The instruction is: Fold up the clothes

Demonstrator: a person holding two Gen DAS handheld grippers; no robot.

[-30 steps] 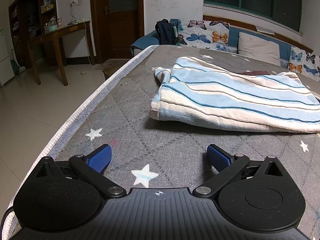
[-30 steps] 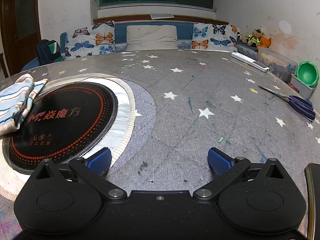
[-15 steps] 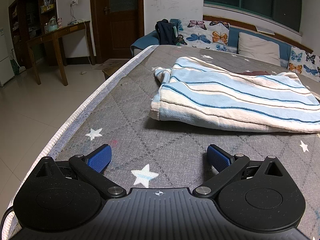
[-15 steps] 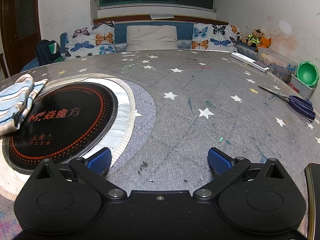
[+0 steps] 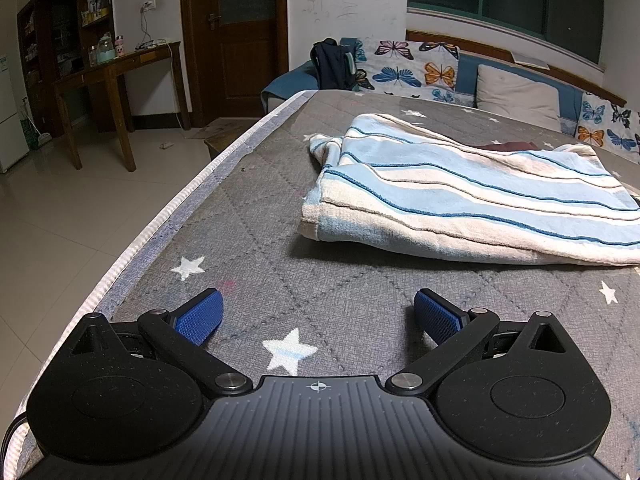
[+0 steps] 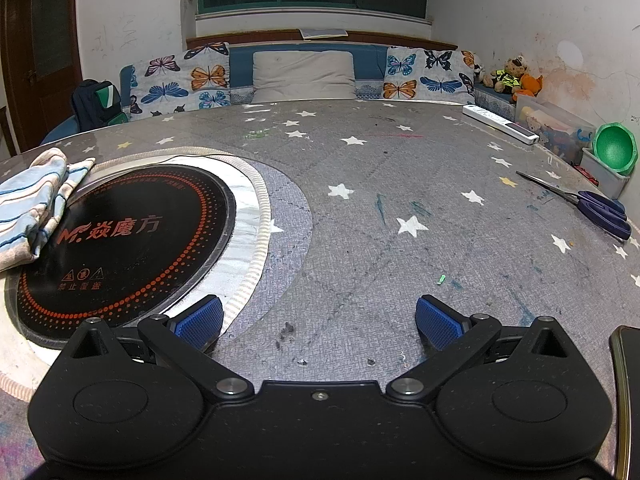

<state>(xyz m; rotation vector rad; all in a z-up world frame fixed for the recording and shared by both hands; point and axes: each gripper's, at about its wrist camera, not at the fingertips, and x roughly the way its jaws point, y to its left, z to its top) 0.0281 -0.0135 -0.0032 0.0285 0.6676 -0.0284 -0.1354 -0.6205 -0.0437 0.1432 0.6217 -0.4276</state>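
A folded blue-and-white striped garment (image 5: 460, 196) lies on the grey star-print table (image 5: 256, 216), ahead and to the right of my left gripper (image 5: 318, 316). The left gripper is open and empty, low over the table near its left edge. A dark red cloth (image 5: 508, 146) peeks out behind the garment. In the right wrist view the garment's end (image 6: 34, 208) lies at the far left, overlapping the black round cooktop (image 6: 120, 240). My right gripper (image 6: 319, 320) is open and empty, low over the table beside the cooktop.
Purple-handled scissors (image 6: 596, 208) and a white power strip (image 6: 500, 124) lie at the table's right side. A green bowl (image 6: 614, 150) sits on boxes beyond. A dark flat object (image 6: 628, 392) is at the lower right. The table's left edge (image 5: 160, 220) drops to tiled floor.
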